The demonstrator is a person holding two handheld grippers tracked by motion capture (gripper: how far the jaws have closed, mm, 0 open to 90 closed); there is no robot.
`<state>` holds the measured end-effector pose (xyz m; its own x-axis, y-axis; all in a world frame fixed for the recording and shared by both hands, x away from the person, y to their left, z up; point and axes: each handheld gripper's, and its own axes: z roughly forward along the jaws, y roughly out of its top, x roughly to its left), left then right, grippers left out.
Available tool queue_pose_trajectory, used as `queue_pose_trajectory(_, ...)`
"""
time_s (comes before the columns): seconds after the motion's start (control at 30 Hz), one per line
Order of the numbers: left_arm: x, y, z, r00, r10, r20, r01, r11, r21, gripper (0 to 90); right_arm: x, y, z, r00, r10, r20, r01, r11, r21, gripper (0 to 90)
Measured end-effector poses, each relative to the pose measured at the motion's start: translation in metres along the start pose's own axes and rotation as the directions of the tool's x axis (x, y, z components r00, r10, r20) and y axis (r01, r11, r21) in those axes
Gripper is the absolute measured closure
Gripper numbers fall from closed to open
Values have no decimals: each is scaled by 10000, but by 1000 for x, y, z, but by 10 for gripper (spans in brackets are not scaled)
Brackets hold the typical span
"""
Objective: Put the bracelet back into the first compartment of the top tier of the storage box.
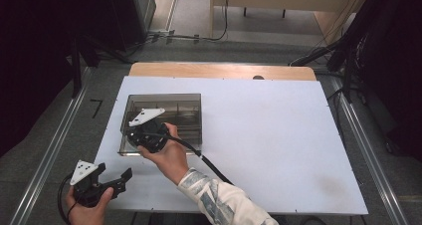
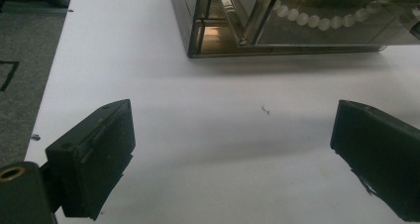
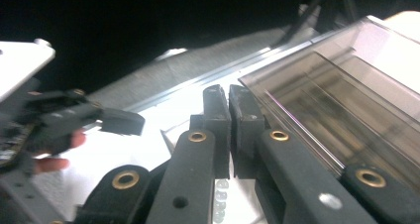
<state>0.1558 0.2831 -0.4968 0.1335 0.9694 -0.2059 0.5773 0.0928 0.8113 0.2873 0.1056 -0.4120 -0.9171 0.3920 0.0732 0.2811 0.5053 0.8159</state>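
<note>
- A smoky, translucent plastic box point(image 1: 164, 120) with inner dividers sat on the matte white tabletop point(image 1: 259, 135), toward its left half.
- A string of round, pale beads point(image 2: 317, 20) curved inside the box, seen through its glossy wall; its far end was cut off.
- The right gripper point(image 3: 229, 115), black and hard-edged, hung over the box's near-left corner, jaws pressed together; a few beads dangled below them, but the grip point was hidden.
- The left gripper point(image 1: 117, 177) hovered near the table's near-left edge, jaws spread wide and empty.
</note>
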Motion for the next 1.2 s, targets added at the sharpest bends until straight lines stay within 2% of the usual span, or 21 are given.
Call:
queue_pose_trajectory(0.3, 0, 0, 0, 10000, -22, 9, 22, 10000, -12, 41, -3, -3, 7, 9990, -148, 415, 119, 9976, 682, 849)
queue_pose_trajectory(0.43, 0, 0, 0, 10000, -36, 13, 36, 10000, -10, 41, -3, -3, 8, 9988, -200, 446, 170, 9976, 676, 836)
queue_pose_trajectory(0.47, 0, 0, 0, 10000, -33, 13, 33, 10000, -10, 41, -3, -3, 7, 9991, -132, 413, 106, 9979, 637, 784)
queue_pose_trajectory(0.5, 0, 0, 0, 10000, -29, 22, 29, 10000, -12, 41, -3, -3, 7, 9990, -159, 416, 133, 9980, 626, 771)
queue_pose_trajectory(0.7, 0, 0, 0, 10000, -6, 10, 6, 10000, 2, 41, -2, -2, 4, 9990, -192, 409, 171, 9985, 519, 744)
queue_pose_trajectory(1.07, 0, 0, 0, 10000, 14, -3, -14, 10000, 25, 41, -6, -5, -9, 9994, -33, 335, 22, 9994, 336, 689)
queue_pose_trajectory(1.2, 0, 0, 1, 10000, 2, -18, -2, 10000, 31, 41, -11, -10, -21, 9986, 65, 529, -75, 9998, 187, 664)
